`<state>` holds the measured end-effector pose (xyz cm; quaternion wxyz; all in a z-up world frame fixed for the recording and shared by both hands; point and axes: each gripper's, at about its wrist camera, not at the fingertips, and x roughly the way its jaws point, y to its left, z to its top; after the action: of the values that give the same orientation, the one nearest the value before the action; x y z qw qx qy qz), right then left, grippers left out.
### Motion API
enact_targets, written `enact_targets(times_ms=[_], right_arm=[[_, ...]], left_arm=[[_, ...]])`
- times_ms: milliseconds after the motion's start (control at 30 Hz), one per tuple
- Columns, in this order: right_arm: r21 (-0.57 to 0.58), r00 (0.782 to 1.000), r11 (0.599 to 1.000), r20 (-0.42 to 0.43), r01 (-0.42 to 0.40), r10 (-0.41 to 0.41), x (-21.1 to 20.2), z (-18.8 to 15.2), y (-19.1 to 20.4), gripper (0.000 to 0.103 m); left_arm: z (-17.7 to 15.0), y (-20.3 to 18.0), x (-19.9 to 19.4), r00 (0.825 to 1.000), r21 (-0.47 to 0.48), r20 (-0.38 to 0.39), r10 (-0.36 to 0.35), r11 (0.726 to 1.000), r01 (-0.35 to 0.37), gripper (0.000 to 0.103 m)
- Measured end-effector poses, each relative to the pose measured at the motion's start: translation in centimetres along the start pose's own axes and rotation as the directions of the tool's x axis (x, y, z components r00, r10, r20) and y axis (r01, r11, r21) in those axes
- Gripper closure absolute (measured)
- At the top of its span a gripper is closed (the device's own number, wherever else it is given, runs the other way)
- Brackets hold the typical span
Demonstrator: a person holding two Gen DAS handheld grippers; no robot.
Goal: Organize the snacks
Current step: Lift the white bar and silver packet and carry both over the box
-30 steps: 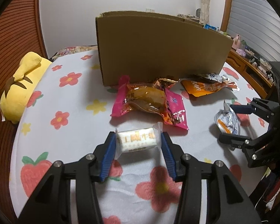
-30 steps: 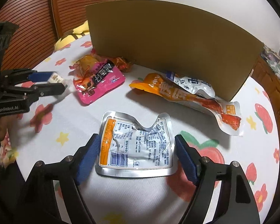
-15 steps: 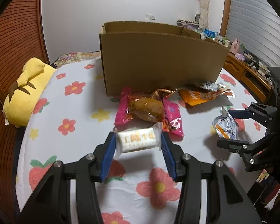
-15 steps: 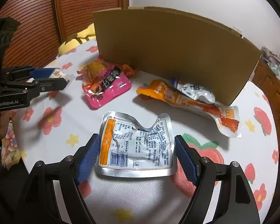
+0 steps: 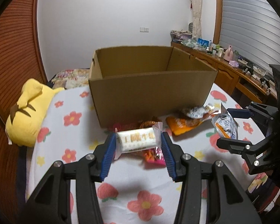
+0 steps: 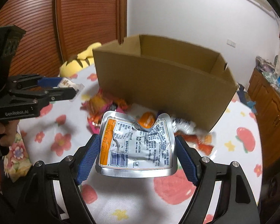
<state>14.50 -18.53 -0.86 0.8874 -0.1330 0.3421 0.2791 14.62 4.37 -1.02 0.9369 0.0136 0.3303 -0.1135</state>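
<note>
Both tools have risen from the bed. The left tool (image 5: 138, 143) now carries its white snack bar (image 5: 137, 142) clear of the flowered sheet, above the pink packet (image 5: 155, 156). The right tool (image 6: 136, 153) has lifted the silver pouch (image 6: 136, 143) off the sheet too. From this height the open inside of the cardboard box (image 5: 151, 93) now shows, where only its front wall showed before.

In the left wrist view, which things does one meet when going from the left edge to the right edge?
Yellow plush toy → white snack bar held in the left gripper → orange packet → silver pouch held in the right gripper.
</note>
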Motion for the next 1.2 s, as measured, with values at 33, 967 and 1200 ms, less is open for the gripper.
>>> enact_targets(times_ms=[33,967,1200], right_arm=[[0.002,1.0,1.0,0.011,0.004,-0.004,-0.4,0.4,-0.1,0.021],[0.053,0.989,0.998,0.145,0.026,-0.033,-2.3,5.7,-4.5,0.021],[0.075,0.983,0.997,0.181,-0.007,-0.007,-1.2,7.1,-5.5,0.021]], left_arm=[[0.5,-0.2,-0.2,1.0,0.004,0.008,0.0,1.0,0.0,0.055],[8.4,-0.2,0.1,0.995,0.02,0.096,0.001,1.0,-0.003,0.055],[10.6,0.2,1.2,0.995,0.031,0.101,0.013,0.999,-0.016,0.055]])
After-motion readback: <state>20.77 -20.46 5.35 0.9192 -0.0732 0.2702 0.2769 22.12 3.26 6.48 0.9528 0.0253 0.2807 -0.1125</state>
